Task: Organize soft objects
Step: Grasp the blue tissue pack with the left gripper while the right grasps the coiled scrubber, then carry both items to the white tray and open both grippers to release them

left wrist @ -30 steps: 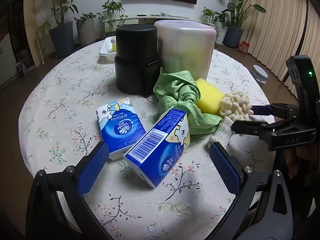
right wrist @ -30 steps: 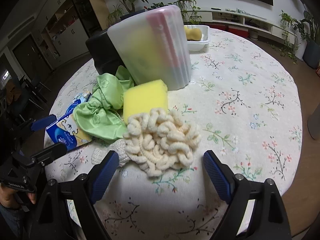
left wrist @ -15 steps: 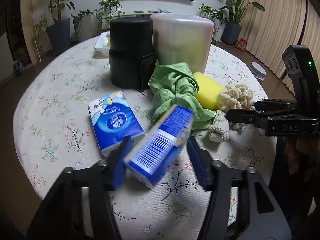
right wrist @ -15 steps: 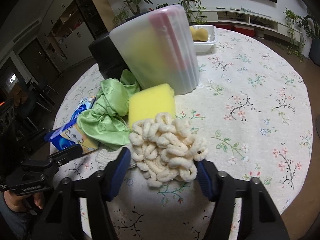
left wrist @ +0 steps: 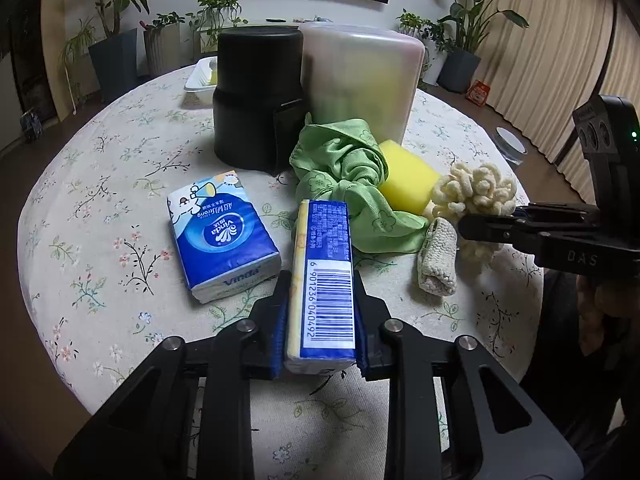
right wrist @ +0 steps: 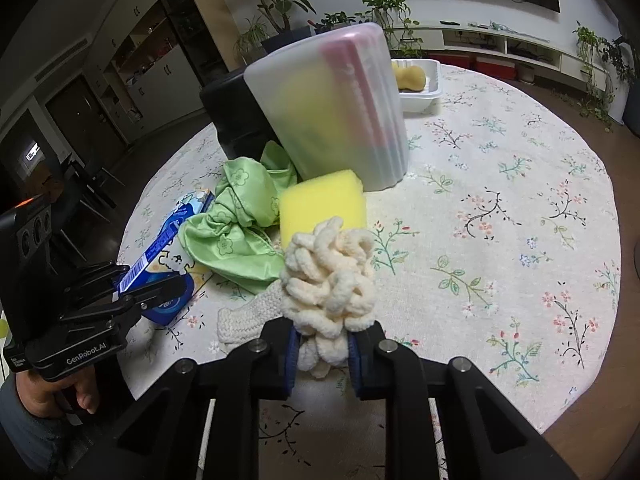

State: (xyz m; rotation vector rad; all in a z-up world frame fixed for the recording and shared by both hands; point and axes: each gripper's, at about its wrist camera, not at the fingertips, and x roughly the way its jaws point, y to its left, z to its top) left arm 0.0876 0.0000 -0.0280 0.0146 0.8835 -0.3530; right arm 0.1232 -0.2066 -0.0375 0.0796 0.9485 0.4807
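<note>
My left gripper (left wrist: 320,332) is shut on a blue tissue pack (left wrist: 325,276), barcode side up, squeezed between the blue pads. A second blue tissue pack (left wrist: 222,236) lies flat to its left. My right gripper (right wrist: 322,354) is shut on a cream chenille mitt (right wrist: 330,276) with a knitted cuff (right wrist: 250,310) trailing left. In the left wrist view that mitt (left wrist: 474,194) shows at the right, pinched by the right gripper (left wrist: 480,222). A green cloth (right wrist: 236,228) and a yellow sponge (right wrist: 322,208) lie between the two grippers.
A black cylindrical container (left wrist: 258,100) and a frosted plastic bin (right wrist: 332,108) stand behind the soft things. A white tray (right wrist: 420,94) holding a yellow object sits at the far edge. The round floral tablecloth (right wrist: 500,220) drops off at the near edge. A person's hand (right wrist: 44,394) holds the left gripper.
Both grippers went from wide open to shut. The left one pinched the leaning tissue pack and turned it up on edge; the right one squeezed the cream mitt narrow.
</note>
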